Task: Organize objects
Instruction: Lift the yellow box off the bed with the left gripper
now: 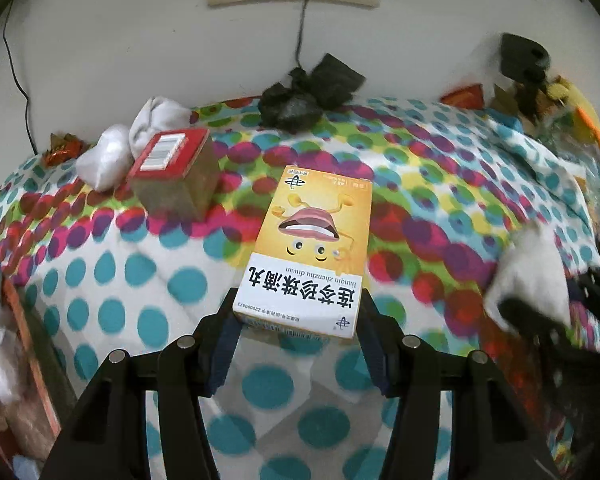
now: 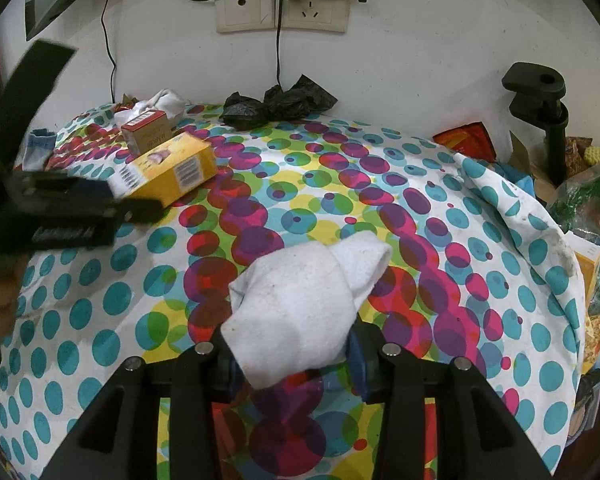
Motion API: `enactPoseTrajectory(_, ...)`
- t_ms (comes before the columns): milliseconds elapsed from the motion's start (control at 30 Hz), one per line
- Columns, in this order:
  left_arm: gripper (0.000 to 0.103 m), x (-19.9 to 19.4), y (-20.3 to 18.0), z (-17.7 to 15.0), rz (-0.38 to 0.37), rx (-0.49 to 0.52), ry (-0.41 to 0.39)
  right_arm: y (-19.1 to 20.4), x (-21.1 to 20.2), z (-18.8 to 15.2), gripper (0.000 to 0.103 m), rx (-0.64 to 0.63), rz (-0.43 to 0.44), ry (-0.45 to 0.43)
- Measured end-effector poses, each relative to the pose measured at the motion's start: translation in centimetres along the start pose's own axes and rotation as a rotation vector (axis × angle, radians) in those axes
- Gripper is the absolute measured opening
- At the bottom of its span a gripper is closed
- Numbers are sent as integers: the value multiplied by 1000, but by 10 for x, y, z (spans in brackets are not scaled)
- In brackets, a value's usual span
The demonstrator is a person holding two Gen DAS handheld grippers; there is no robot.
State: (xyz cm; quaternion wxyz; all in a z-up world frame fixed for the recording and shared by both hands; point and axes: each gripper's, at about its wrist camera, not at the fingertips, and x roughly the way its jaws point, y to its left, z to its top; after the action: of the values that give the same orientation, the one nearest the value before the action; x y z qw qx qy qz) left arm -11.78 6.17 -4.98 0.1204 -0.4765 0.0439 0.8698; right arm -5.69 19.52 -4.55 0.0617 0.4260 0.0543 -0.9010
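My left gripper [image 1: 298, 306] is shut on the near end of a yellow medicine box [image 1: 312, 248] with a cartoon face, held just above the dotted tablecloth [image 1: 120, 280]. In the right wrist view the same box [image 2: 172, 172] sits at the far left in the blurred left gripper [image 2: 100, 204]. A rolled white sock [image 2: 300, 300] is pinched between the blue pads of my right gripper [image 2: 290, 336], which is shut on it. That sock [image 1: 528, 272] also appears at the right edge of the left wrist view.
A brown box with a red top [image 1: 172, 172] stands beyond the yellow one, with white socks [image 1: 140, 132] behind it. A black plastic bag [image 1: 308, 96] lies by the wall. A black clamp [image 2: 540, 112] and snack packets [image 2: 468, 140] crowd the right side. A blue sock [image 2: 40, 148] lies far left.
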Motion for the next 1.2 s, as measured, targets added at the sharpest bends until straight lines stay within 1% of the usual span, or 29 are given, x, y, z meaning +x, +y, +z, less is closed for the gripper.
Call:
enactPoseTrajectory(200,53,-12,-11,-21,-14,63,6,1,0,0,42,-2,-2,0)
enactPoseTrajectory(233,55,-12,-11,-22,-13,69,10,1,1,0,43,-1,-1,0)
enactPoseTrajectory(267,67,-11,-11,-21,-22,71,21,1,1,0,43,-1,-1,0)
enactPoseTrajectory(300,72,-11,-12,-20,-29,74,26,2,0,0,43,-2,-3,0)
enactPoseTrajectory(333,79,-10,-12,-19,-21,81,24,1,0,0,43,-2,-2,0)
enactPoseTrajectory(367,82,-10,-13,-17,-4,92,22,2,1,0,43,-3,-3,0)
enactPoseTrajectory(467,83,-6,-19,-9,16,131,19,3,1,0,43,-3,-3,0)
enactPoseTrajectory(533,84,2,-20,-3,33,138,37,3,1,0,43,-2,-3,0)
enactPoseTrajectory(567,84,5,-19,-1,27,128,36,3,1,0,43,-1,-2,0)
enactPoseTrajectory(600,83,6,-18,1,16,116,37,3,1,0,43,2,1,0)
enactPoseTrajectory(667,77,10,-16,5,-7,81,39,3,1,0,43,1,0,1)
enactPoseTrajectory(700,77,11,-15,5,-15,65,34,3,1,0,43,2,0,0)
enactPoseTrajectory(733,74,11,-15,5,-8,58,24,3,1,0,43,2,1,1)
enactPoseTrajectory(800,63,9,-18,5,-16,70,10,3,1,0,43,3,1,1)
enactPoseTrajectory(833,55,8,-19,4,-19,74,4,3,1,0,43,2,1,1)
enactPoseTrajectory(900,48,6,-21,3,-22,78,1,4,1,0,43,2,0,0)
enactPoseTrajectory(1200,48,0,-22,-5,-18,69,3,5,1,0,43,3,2,1)
